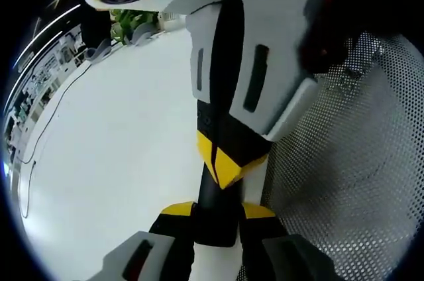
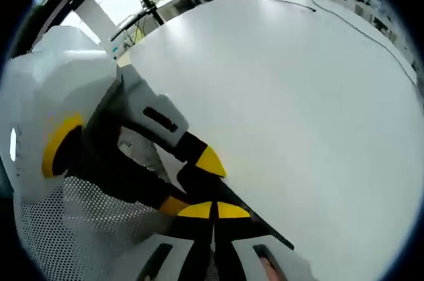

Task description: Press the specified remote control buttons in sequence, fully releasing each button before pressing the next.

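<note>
White worktop spans 7 to 12 o'clock in the left gripper view; perforated mesh lies at 4 o'clock. Thin cable trails across the far worktop at 1 o'clock in the right gripper view. Left gripper clamped on a slim black remote, at 6 o'clock. Right gripper: yellow tips together, resting on the remote's top face. It enters the left gripper view from 12 o'clock.

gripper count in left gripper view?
2. Left gripper at the bottom, jaws clamping the black remote; right gripper entering from the top, yellow tips shut against the remote. None seems hidden.
</note>
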A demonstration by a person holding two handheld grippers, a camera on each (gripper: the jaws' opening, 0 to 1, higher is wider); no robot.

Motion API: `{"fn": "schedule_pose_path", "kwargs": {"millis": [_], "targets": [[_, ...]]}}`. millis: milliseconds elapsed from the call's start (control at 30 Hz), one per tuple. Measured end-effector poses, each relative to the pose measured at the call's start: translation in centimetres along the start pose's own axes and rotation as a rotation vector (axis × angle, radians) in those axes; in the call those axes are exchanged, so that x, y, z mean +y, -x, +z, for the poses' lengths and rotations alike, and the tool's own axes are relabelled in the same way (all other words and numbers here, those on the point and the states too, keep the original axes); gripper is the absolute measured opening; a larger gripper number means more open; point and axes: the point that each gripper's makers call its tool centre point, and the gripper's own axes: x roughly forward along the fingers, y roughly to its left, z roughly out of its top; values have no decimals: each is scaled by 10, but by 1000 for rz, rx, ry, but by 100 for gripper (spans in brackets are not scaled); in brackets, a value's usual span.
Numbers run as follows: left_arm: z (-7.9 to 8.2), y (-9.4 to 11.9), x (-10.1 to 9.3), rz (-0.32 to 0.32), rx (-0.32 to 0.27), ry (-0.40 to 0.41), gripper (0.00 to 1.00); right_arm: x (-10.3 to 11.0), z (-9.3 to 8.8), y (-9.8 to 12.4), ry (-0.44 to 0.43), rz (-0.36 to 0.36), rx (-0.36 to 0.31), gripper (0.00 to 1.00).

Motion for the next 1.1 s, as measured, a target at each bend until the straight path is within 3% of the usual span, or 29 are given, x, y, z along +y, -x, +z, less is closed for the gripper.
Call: {"fn": "schedule_pose_path", "kwargs": {"millis": [67, 167, 400, 433, 533, 667, 800, 933, 1033, 1100], "targets": [[0, 0, 0, 0, 5, -2, 25, -5, 8, 5, -21, -18, -51, 0], [1, 0, 0, 3, 22, 4, 25, -13, 10, 18, -43, -40, -75, 0], [1, 0, 1, 11, 34, 17, 25, -20, 44, 78, -159, -48, -376, 0], [1, 0, 1, 13, 35, 20, 25, -20, 45, 82, -160, -52, -390, 0], [1, -1, 1, 17, 40, 22, 25, -18, 58, 116, -144, -85, -518, 0], [1, -1, 1, 22, 44, 25, 25, -11, 62, 155, -136, -132, -645, 0], [1, -1, 1, 26, 48, 31, 25, -15, 50, 177, -128, -259, -711, 0], [2, -1, 1, 33, 55, 41, 25, -15, 30, 188, -105, -412, -749, 35], [2, -1, 1, 36, 60, 47, 25, -19, 11, 194, -61, -540, -700, 37], [1, -1, 1, 41, 67, 52, 25, -21, 6, 199, -59, -573, -704, 42]]}}
